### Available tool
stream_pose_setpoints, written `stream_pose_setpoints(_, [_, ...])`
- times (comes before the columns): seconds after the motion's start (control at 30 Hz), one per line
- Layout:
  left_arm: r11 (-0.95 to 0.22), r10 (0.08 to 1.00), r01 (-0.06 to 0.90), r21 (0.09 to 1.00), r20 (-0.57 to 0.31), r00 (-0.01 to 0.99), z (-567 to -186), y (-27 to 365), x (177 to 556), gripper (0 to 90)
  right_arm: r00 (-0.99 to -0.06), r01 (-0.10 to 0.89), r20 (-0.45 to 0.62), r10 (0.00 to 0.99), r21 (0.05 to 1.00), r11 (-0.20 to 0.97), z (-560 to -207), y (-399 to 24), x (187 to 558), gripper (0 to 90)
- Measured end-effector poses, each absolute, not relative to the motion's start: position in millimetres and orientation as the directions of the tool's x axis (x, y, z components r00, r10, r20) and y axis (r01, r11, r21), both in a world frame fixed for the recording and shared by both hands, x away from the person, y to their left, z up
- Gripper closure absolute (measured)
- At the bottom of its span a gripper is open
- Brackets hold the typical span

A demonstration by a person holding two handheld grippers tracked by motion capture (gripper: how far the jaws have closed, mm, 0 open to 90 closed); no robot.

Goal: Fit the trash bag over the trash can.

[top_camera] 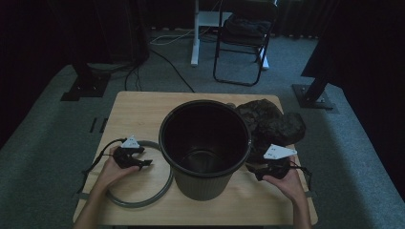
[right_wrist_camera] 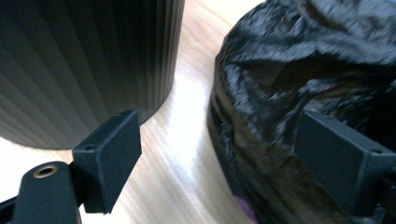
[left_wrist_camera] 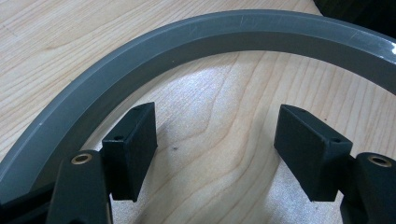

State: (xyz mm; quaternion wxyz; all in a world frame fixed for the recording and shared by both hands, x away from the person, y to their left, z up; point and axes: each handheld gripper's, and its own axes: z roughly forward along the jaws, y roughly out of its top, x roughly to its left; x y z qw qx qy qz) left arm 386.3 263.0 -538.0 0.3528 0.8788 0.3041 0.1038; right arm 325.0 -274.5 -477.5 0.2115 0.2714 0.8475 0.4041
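Wooden table (top_camera: 138, 112): we count one bin (top_camera: 204, 148), one ring (top_camera: 138, 202), one bag (top_camera: 272, 125). Left gripper (left_wrist_camera: 215, 140) view reveals the ring's grey; right gripper (right_wrist_camera: 219, 158) view, the bin's ribs. Both jaws apart, empty.

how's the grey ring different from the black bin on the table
The grey ring lies flat on the table, low and thin; the black bin stands upright, tall and ribbed. The ring is an open hoop showing wood inside; the bin has a closed bottom. Both are round and empty.

A dim, carpeted lab or studio: black curtains, stand bases (top_camera: 316, 98), folding chair (top_camera: 243, 43).
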Motion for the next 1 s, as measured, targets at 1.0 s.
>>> stream_pose_setpoints(1.0, [-0.569,0.603,0.423,0.705,0.009,0.797,-544.0,258.4,383.5,19.2,-0.706,0.251,-0.215,0.675,0.816,0.522,-434.6,-290.5,362.1,13.4])
